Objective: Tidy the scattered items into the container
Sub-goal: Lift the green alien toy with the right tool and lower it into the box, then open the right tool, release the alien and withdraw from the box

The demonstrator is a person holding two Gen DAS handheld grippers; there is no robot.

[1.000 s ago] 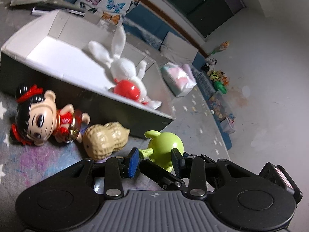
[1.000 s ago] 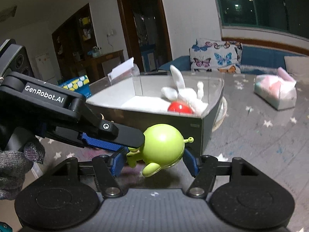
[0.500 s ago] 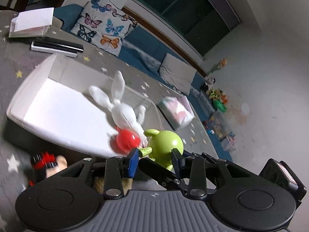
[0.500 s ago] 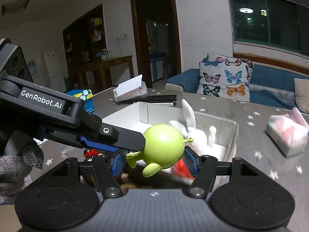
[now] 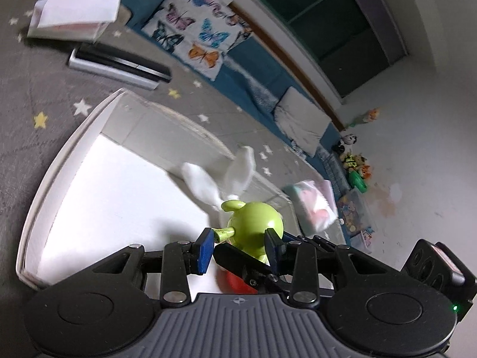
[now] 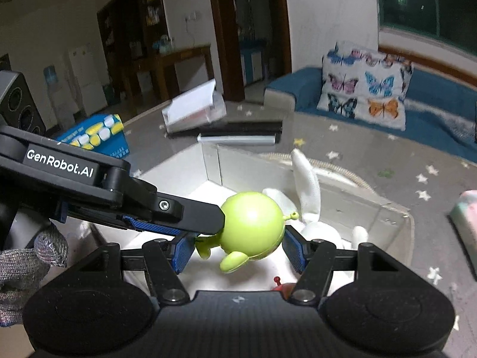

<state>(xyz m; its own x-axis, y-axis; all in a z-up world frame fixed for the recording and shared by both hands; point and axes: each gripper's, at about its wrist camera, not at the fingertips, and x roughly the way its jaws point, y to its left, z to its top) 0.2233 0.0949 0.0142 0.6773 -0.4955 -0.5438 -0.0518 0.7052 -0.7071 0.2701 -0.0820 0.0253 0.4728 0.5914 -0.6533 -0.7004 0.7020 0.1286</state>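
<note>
Having travelled from beside the box [image 5: 74, 149] to above its white floor, both hand-held grippers, left [image 5: 240, 246] and right [image 6: 238, 249], remain clamped on the green toy [image 6: 253, 226], ready for release beside the plush rabbit [image 6: 307, 191].

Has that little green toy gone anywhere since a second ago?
Yes. The green alien toy, held by both hand-held grippers, has travelled from outside the white box, in front of its near wall, to above its inside.
</note>
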